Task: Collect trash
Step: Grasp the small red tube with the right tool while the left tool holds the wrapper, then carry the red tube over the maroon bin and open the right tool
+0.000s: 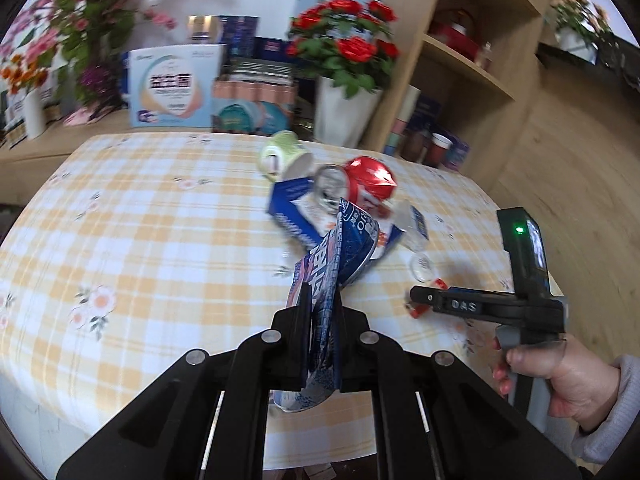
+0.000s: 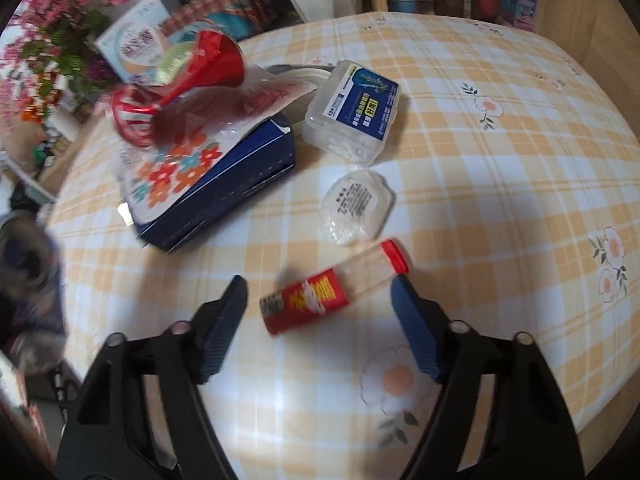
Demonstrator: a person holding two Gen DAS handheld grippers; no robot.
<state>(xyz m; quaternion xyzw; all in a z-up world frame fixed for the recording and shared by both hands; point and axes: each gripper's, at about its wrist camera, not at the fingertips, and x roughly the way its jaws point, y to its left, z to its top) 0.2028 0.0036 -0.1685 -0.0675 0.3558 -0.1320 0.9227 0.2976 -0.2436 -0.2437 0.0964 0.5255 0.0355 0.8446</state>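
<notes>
The left tongs (image 1: pixel 320 312) are clamped tight on a crumpled blue-and-white foil snack wrapper (image 1: pixel 340 264), which sticks up out of the closed jaws above the yellow-and-white checked tablecloth with flower prints (image 1: pixel 140 220). Beyond the wrapper's tip lies a heap of rubbish: a navy-blue cardboard box (image 1: pixel 292 208), a crushed red metal can (image 1: pixel 370 180), a clear plastic cup (image 1: pixel 330 184) and a pale green paper cup on its side (image 1: pixel 282 154). To the right of the left tongs, a hand (image 1: pixel 560 376) in a grey sleeve grips the right tongs (image 2: pixel 318 292), whose jaws stand partly open, pointing down at the cloth. Between their blue-padded fingers (image 2: pixel 224 320) lies a small red-labelled tube with a clear body and red cap (image 2: pixel 332 288); the right pad looks to be at its capped end, the left pad apart from it. Just ahead of the tube sit a crumpled clear plastic lid (image 2: pixel 356 208) and a clear plastic box with a blue label (image 2: pixel 352 112).
</notes>
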